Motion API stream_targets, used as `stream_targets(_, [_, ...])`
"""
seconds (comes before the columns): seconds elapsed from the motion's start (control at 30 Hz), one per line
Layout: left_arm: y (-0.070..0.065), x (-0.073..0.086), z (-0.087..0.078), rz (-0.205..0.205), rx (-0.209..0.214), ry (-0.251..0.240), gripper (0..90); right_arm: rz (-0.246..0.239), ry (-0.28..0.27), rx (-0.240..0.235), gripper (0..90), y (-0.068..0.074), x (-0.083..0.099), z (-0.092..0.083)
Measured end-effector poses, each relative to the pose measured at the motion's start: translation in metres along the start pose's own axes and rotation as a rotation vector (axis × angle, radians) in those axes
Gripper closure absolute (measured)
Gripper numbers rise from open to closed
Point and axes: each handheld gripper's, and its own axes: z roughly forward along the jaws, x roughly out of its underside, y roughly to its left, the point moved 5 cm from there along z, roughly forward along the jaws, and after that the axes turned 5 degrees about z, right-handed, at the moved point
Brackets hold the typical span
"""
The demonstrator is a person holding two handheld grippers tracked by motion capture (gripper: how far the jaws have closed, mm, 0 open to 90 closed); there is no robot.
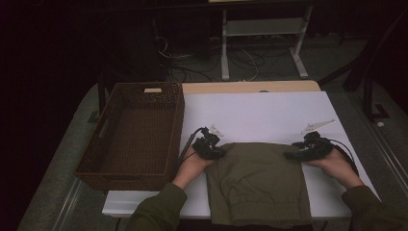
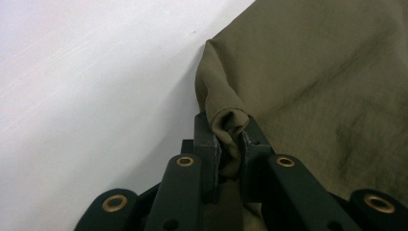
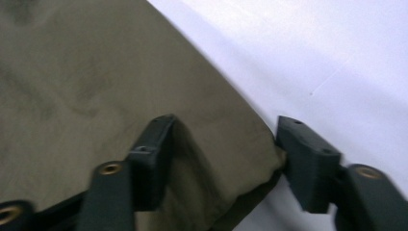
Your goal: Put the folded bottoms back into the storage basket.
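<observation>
An olive-green garment (image 1: pixel 260 180) lies folded flat on the white table (image 1: pixel 260 110), its elastic hem at the near edge. My left gripper (image 1: pixel 219 153) is at the garment's far left corner. In the left gripper view it (image 2: pixel 231 139) is shut on a bunched fold of the olive cloth (image 2: pixel 312 72). My right gripper (image 1: pixel 292 155) is at the far right corner. In the right gripper view it (image 3: pixel 221 130) stands wide astride the folded edge of the cloth (image 3: pixel 96 72), with one finger (image 3: pixel 156 144) on top of the fabric and the other finger (image 3: pixel 305 154) against the fold's outer edge.
A brown wicker basket (image 1: pixel 130 180), with nothing in it, stands at the table's left side close to my left hand. Bare white tabletop stretches beyond the garment. Behind the table are cables and a metal frame (image 1: pixel 262 29) on the floor.
</observation>
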Motion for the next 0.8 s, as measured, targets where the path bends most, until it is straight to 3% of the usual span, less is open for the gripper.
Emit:
stream_targets(0.23, [0.0, 0.0, 0.0, 0.0, -0.002, 0.0, 80.7, -0.036, 0.036, -0.009, 73.7, 0.007, 0.004, -0.003])
stream_targets(0.3, [-0.001, 0.0, 0.0, 0.005, -0.009, -0.003, 80.8, -0.061, 0.044, 0.0, 78.0, 0.011, 0.003, -0.003])
stream_targets(0.53, [-0.003, -0.005, -0.004, 0.039, -0.037, -0.013, 83.1, -0.117, 0.059, 0.062, 80.1, 0.018, -0.002, -0.006])
stream_targets(0.77, [0.007, -0.019, -0.006, 0.032, -0.076, -0.049, 83.2, -0.101, -0.003, 0.089, 80.0, 0.007, -0.02, -0.014])
stream_targets(0.8, [0.014, -0.026, -0.005, 0.025, -0.09, -0.06, 83.2, -0.095, -0.008, 0.096, 80.0, 0.004, -0.024, -0.014])
